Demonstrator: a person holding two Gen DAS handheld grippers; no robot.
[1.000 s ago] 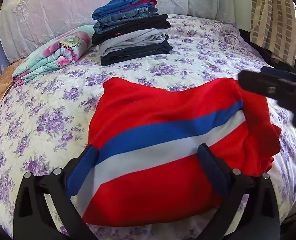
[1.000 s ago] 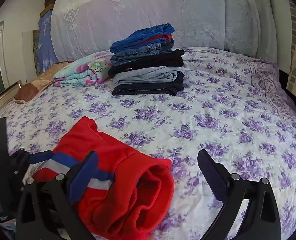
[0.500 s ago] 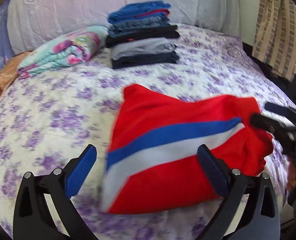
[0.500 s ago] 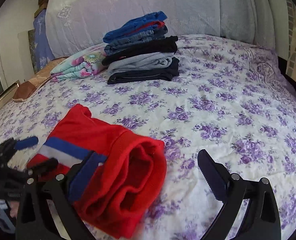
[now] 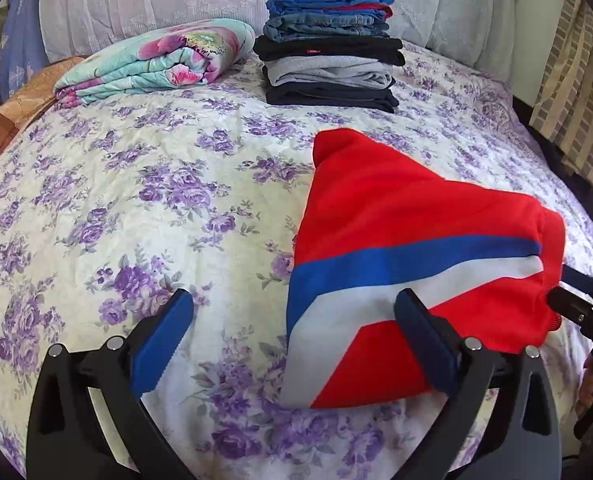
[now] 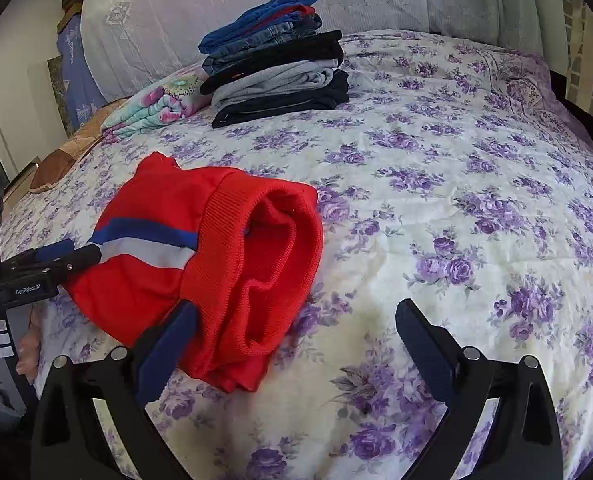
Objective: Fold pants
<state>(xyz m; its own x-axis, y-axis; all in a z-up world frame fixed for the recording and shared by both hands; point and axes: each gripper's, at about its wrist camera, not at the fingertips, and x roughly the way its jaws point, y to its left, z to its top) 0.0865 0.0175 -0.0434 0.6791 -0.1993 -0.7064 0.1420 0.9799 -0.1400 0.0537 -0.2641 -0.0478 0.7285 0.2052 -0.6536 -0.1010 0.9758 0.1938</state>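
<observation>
Nearest of all, the left tongs (image 5: 292, 304): spread wide, holding nothing, with one blue tip in front of the cloth. Same for the right tongs (image 6: 296, 312): spread wide, empty, left tip right by the open ribbed end. Between the two, on the near part of the bed with the white cover full of purple flowers (image 5: 136, 200), the soft red knit pants with a blue stripe and a white stripe (image 5: 396, 208), already folded into a short, thick bundle. Cannot tell whether either tip really touches the cloth. Looks light, soft and floppy, not slippery, with nothing to break. Likely to sag and fall open if lifted by one corner. Best to pinch through all the layers at once at the thick folded side, one tongs near each end, and to keep it level. Ribbed open end good for a firm hold too, but with a risk of lifting only the top layer. Probably close to the last step: one more fold, or a carry to the pile. Farther back, well apart from the pants, a neat stack of folded clothes in blue, black and grey (image 5: 328, 48). Just beside it, to the left, a folded pale green blanket with pink flowers (image 5: 156, 60).
</observation>
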